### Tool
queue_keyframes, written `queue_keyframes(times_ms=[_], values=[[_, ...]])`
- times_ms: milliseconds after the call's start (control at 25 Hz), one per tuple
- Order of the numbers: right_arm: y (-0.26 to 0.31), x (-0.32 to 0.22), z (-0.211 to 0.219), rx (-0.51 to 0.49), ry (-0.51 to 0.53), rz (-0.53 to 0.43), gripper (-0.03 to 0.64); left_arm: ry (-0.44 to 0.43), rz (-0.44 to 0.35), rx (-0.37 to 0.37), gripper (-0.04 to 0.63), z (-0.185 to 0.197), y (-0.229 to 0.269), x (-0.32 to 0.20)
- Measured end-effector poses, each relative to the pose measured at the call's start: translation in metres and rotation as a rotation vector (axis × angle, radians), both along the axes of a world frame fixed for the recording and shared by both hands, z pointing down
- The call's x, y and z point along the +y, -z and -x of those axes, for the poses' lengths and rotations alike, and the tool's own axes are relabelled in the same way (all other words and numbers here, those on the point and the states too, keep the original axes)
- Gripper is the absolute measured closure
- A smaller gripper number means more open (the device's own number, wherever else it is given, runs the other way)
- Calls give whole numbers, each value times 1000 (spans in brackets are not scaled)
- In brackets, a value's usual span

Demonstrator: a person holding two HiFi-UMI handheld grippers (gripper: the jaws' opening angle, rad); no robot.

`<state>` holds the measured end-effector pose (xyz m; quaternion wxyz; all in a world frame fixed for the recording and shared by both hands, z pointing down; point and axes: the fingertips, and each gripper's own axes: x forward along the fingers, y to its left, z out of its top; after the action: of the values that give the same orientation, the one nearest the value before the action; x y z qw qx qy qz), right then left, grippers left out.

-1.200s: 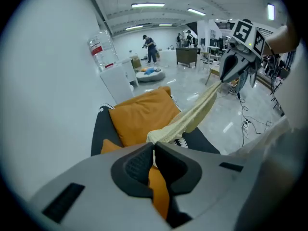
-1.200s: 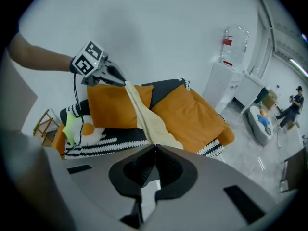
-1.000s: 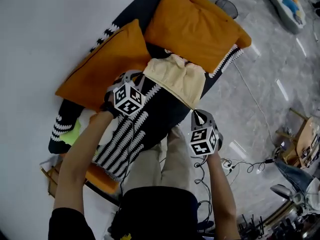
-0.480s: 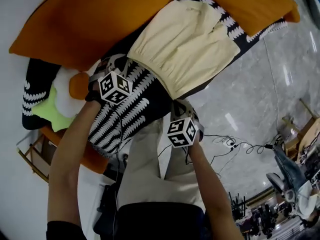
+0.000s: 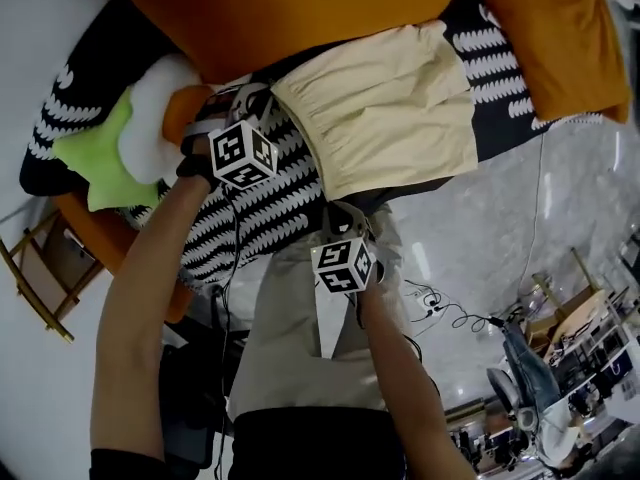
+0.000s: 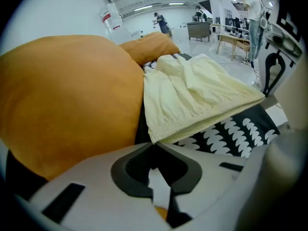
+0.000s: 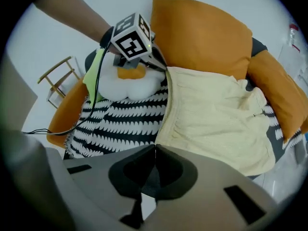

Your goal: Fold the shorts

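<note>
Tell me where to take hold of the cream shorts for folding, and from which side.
Take the shorts by the gathered waistband at its two corners, coming from the person's side: that edge faces the grippers, while the legs point toward the orange pillows. The left gripper and right gripper are shut on those corners.

Shorts (image 5: pixel 385 103): pale yellow cloth with a gathered elastic waistband. Unfolded, spread nearly flat, lightly wrinkled. Waistband edge lies nearest the person, leg openings on the far side. Rests on black-and-white patterned cover (image 5: pixel 270 208), beside orange pillow (image 5: pixel 300 8).
</note>
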<state>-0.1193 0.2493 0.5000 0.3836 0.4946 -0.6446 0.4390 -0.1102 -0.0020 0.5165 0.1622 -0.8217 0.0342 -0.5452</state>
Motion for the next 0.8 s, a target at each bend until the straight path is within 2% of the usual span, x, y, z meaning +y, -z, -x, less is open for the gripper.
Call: queue_keyframes(times_ms=[160, 360, 400, 440, 480, 560, 680, 800], values=[[2, -16, 40, -30, 72, 5, 597, 34, -36, -23, 551, 24, 4, -15], [-8, -19, 71, -68, 125, -13, 597, 101, -31, -21, 523, 50, -2, -18], [-9, -17, 79, -68, 164, -23, 576, 114, -49, -20, 491, 54, -2, -21], [-7, -15, 88, -66, 210, -34, 549, 122, -67, -18, 400, 59, 0, -25], [-3, -12, 97, -67, 254, -41, 530, 128, -78, -13, 335, 63, 4, -28], [6, -6, 108, -77, 304, -46, 488, 152, -76, 18, 305, 68, 12, -27], [14, -1, 105, -93, 300, -49, 448, 235, -47, 73, 278, 77, 20, -19], [7, -4, 87, -78, 299, -61, 448, 323, -5, 147, 278, 85, 23, -4]])
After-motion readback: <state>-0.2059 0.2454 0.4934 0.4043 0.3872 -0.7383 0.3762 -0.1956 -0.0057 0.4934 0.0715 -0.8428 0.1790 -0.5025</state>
